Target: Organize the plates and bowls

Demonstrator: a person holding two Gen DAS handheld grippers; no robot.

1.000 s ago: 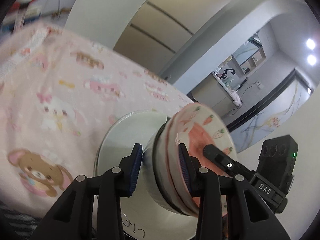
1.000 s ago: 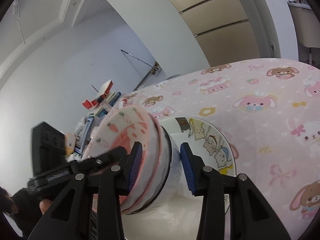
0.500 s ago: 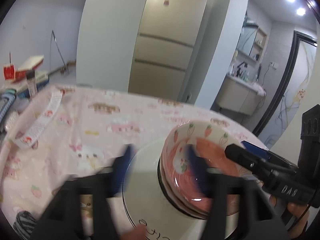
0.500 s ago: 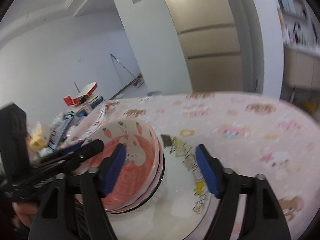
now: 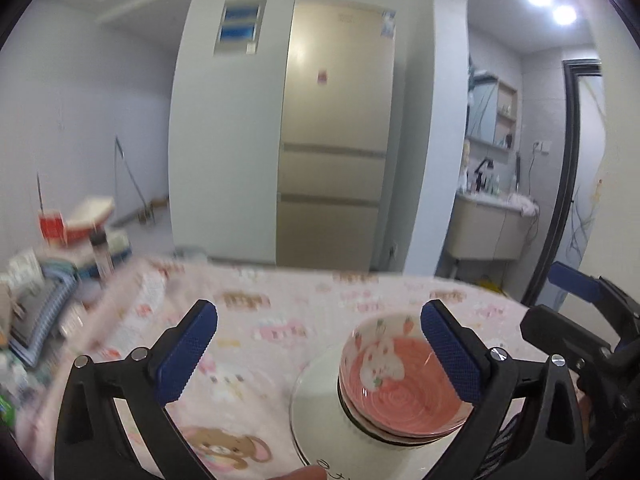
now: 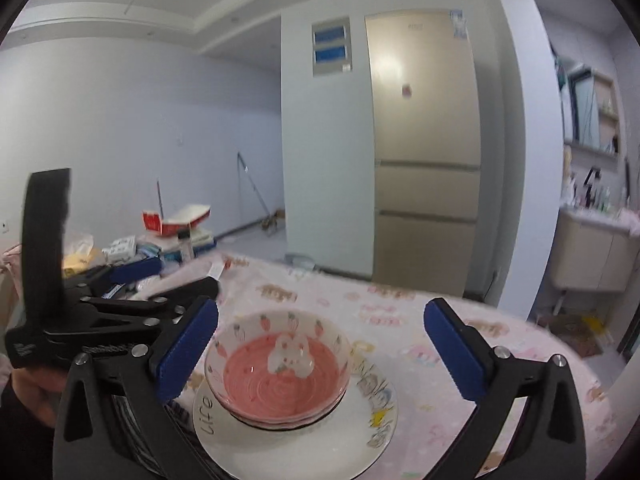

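Pink glaze marks the stack of bowls [image 6: 282,372], nested and seated upright on the white cartoon-print plate [image 6: 372,420], which rests on the pink bunny tablecloth [image 6: 460,332]. In your right wrist view the stack sits at about 7 o'clock from the picture's middle, toward that side of the plate. In the left wrist view the same bowls [image 5: 400,376] lie at roughly 5 o'clock.

Your left gripper [image 5: 318,358] has just been opening and now stands at its widest, nothing pressed by either pad; the bowls show low toward its right finger, but no contact can be seen. Your right gripper [image 6: 320,354] has likewise just been opening to full spread, and it holds nothing, the bowls lying beyond its left finger.

Judging from this, the release looks done, and the risk lies in the retreat. That left gripper's right finger [image 5: 450,358] overlaps the bowl rim in view, so a sideways swing could clip it and slide or tip the stack. The stack sits off-centre, nearer the plate's edge on your side, so a nudge could carry it off the plate. The two grippers are close together; crossing paths could knock them into each other.
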